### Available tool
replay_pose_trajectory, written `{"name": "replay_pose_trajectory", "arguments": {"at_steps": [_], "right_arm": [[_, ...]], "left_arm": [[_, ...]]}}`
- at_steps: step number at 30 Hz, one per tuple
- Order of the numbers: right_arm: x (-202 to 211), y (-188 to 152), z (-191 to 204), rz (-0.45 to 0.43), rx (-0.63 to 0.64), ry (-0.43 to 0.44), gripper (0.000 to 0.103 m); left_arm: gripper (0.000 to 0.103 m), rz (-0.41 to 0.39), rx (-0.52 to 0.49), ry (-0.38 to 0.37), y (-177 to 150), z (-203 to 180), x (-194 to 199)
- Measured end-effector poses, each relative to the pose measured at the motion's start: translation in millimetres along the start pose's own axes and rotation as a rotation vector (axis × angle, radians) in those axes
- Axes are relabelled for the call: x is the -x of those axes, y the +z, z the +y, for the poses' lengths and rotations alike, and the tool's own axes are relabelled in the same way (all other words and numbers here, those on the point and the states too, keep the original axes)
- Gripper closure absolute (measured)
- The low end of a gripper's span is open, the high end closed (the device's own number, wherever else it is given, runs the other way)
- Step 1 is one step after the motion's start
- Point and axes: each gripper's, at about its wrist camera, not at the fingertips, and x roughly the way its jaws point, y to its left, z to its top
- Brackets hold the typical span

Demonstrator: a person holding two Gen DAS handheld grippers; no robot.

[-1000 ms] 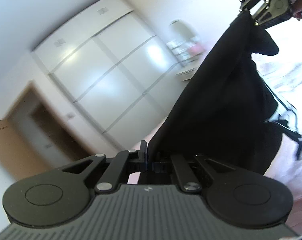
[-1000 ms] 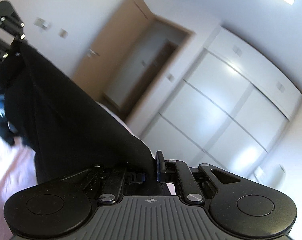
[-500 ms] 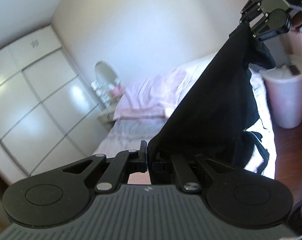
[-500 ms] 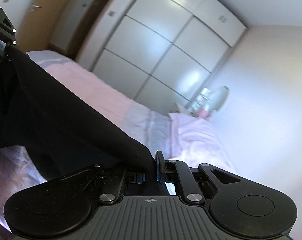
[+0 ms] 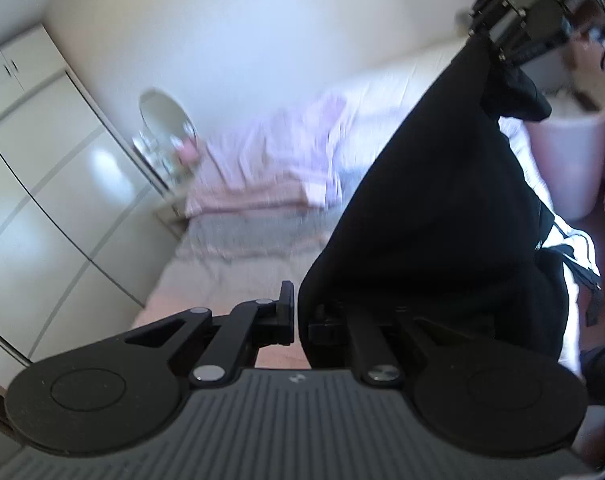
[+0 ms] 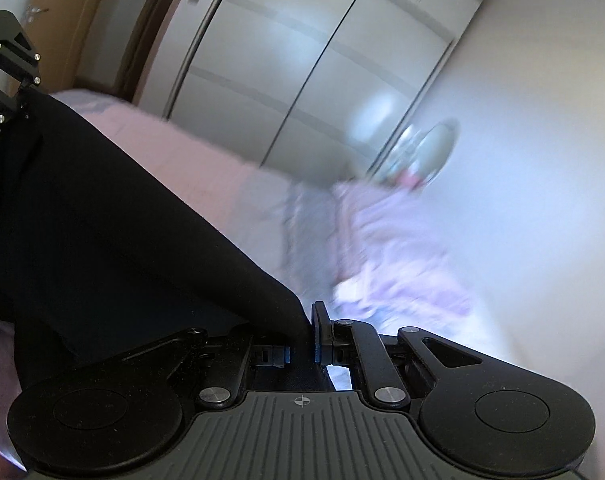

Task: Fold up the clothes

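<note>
left gripper [image 5: 296, 318] at 6 o'clock of its own view, fingers pressed together pinching an edge of the plain black matte fabric garment [image 5: 434, 216]. the cloth runs up toward 1 o'clock, where the right gripper [image 5: 487, 40] clamps the other end, so the garment hangs stretched between the two, held up over the bed. right wrist view mirrors it: right gripper [image 6: 302, 334] at 6 o'clock, fingers closed on the cloth, span rising to the left gripper [image 6: 24, 98] at 10 o'clock. fabric is smooth along the taut top edge, slack and bunched below. under it: pink quilted bedspread [image 5: 226, 276], blurred. farther: rumpled lilac pillows [image 5: 270, 160], pale pink round bin [image 5: 562, 160] at 3 o'clock, oval mirror [image 5: 164, 116] on a side table, glossy white flat-panel wardrobe [image 6: 302, 60], brown wooden door [image 6: 78, 12] at 11 o'clock.
</note>
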Motion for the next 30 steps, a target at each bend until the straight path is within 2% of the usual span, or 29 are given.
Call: {"name": "replay_pose_trajectory", "arguments": {"at_steps": [3, 9, 11, 13, 16, 17, 18, 19, 21, 24, 27, 30], "right_arm": [[-80, -7, -31, 0.081, 0.001, 0.105, 0.095], [-281, -52, -82, 0.262, 0.012, 0.332, 0.095], [-343, -60, -83, 0.301, 0.014, 0.383, 0.095], [-401, -68, -78, 0.337, 0.027, 0.426, 0.095], [-494, -79, -67, 0.379, 0.018, 0.46, 0.093], [-516, -87, -65, 0.399, -0.003, 0.478, 0.091], [-535, -95, -63, 0.424, -0.037, 0.491, 0.083], [-546, -104, -64, 0.454, -0.081, 0.492, 0.058], [-551, -119, -68, 0.492, -0.155, 0.488, 0.038], [-521, -136, -83, 0.462, -0.225, 0.499, 0.038], [-461, -152, -111, 0.415, -0.33, 0.49, 0.038], [-401, -186, -129, 0.412, -0.485, 0.426, 0.038]], "left_arm": [[0.094, 0.11, 0.043, -0.033, -11, 9, -93], [0.094, 0.36, 0.121, -0.033, -48, 30, -284], [0.093, 0.43, 0.188, -0.022, -66, 41, -327], [0.088, 0.497, 0.267, -0.015, -84, 52, -367], [0.087, 0.598, 0.386, -0.002, -111, 70, -427], [0.087, 0.619, 0.428, -0.003, -119, 72, -437], [0.079, 0.625, 0.471, -0.007, -127, 71, -436], [0.072, 0.626, 0.498, -0.008, -132, 69, -432], [0.068, 0.617, 0.514, -0.012, -138, 62, -419], [0.059, 0.594, 0.523, -0.036, -145, 49, -386], [0.058, 0.568, 0.539, -0.085, -147, 33, -355], [0.058, 0.535, 0.475, -0.163, -144, 1, -324]]}}
